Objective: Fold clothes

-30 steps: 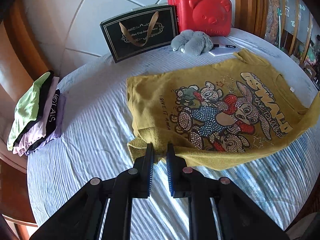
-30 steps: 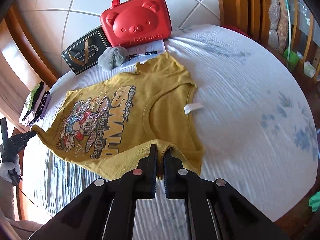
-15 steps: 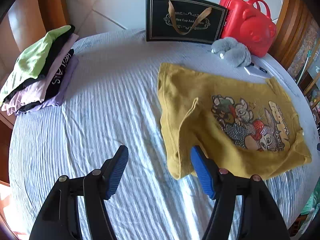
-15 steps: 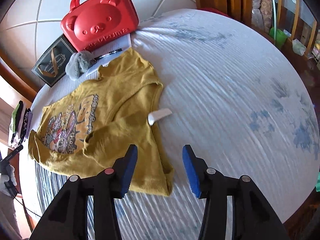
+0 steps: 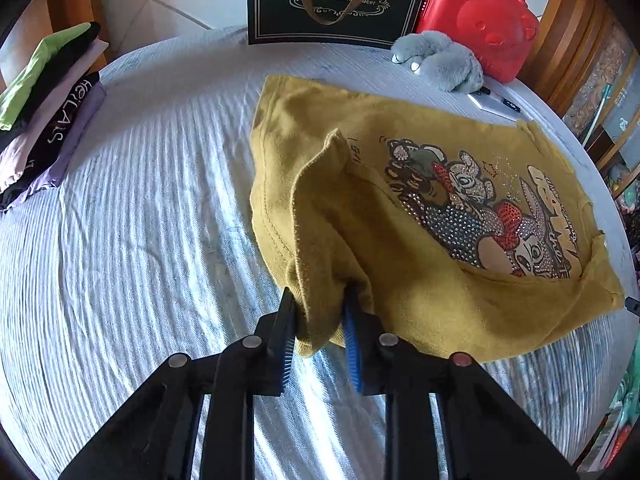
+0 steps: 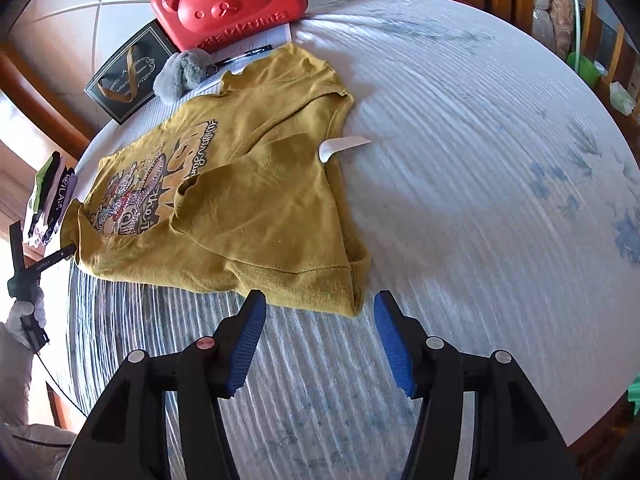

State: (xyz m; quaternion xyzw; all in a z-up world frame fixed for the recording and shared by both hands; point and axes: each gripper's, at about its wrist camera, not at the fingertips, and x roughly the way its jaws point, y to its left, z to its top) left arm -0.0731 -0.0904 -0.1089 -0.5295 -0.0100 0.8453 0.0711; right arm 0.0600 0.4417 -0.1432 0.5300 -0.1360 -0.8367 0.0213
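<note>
A mustard-yellow sweatshirt (image 5: 420, 208) with a rhinestone cartoon print lies on the round table, its near long edge folded over the front. My left gripper (image 5: 318, 320) is shut on the bunched hem corner of the sweatshirt near its left end. In the right wrist view the sweatshirt (image 6: 256, 200) lies with its ribbed cuff corner just ahead of my right gripper (image 6: 318, 312), which is open and empty, a little short of the fabric. The left gripper shows far left in that view (image 6: 60, 254), on the sweatshirt's other end.
A stack of folded clothes (image 5: 44, 108) sits at the table's left edge. A black gift bag (image 5: 332, 0), a red bear case (image 5: 480, 12), a grey plush toy (image 5: 440, 60) and paper with a pen (image 5: 496, 102) stand at the back. The table wears a striped white cloth (image 5: 140, 220).
Both grippers held the near edge, folded it over the sweatshirt and opened. The left gripper has since closed on the hem corner; the right stays open near the cuff.
</note>
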